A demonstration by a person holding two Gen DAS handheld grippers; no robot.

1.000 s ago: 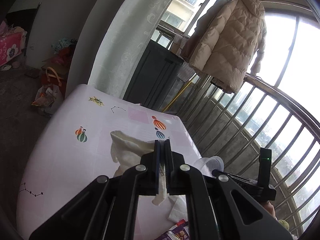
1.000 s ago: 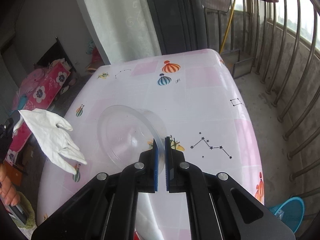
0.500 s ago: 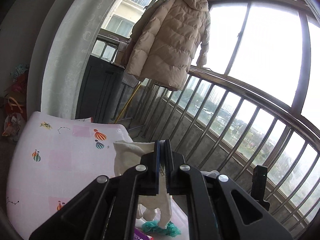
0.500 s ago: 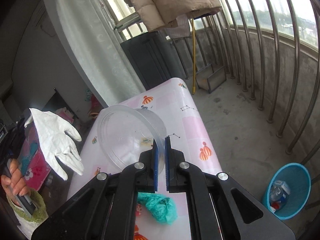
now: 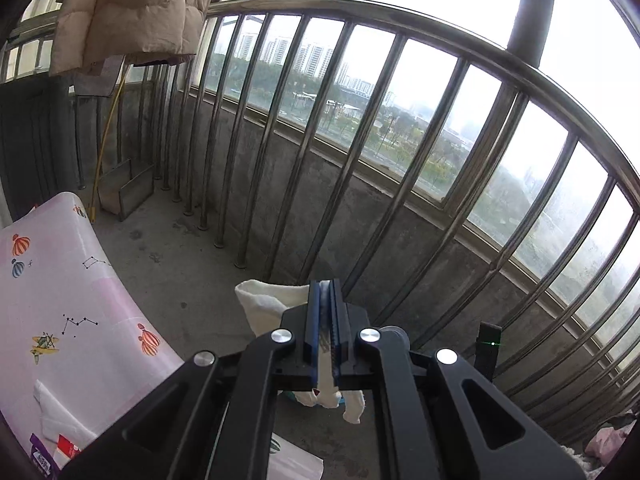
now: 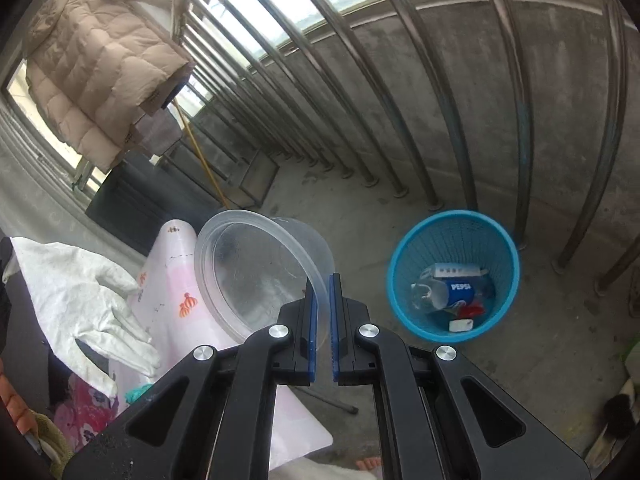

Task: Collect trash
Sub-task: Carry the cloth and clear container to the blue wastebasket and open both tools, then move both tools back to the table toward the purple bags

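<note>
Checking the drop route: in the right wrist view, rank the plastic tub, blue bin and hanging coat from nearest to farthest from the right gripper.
1. Plastic tub, rim clamped in the right gripper.
2. Blue bin, on the floor to the right.
3. Coat, hanging upper left by the railing.

Left gripper clamped on glove; glove cuff left of jaws, fingers hanging below them, over floor between table at left and railing ahead. Jacket hanging upper left, above railing.

Right gripper pinching rim of container; container left of jaws, above table edge. Wastebasket on floor right of container, before railing bars. Bottle in wastebasket. Glove at far left, beyond table.
</note>
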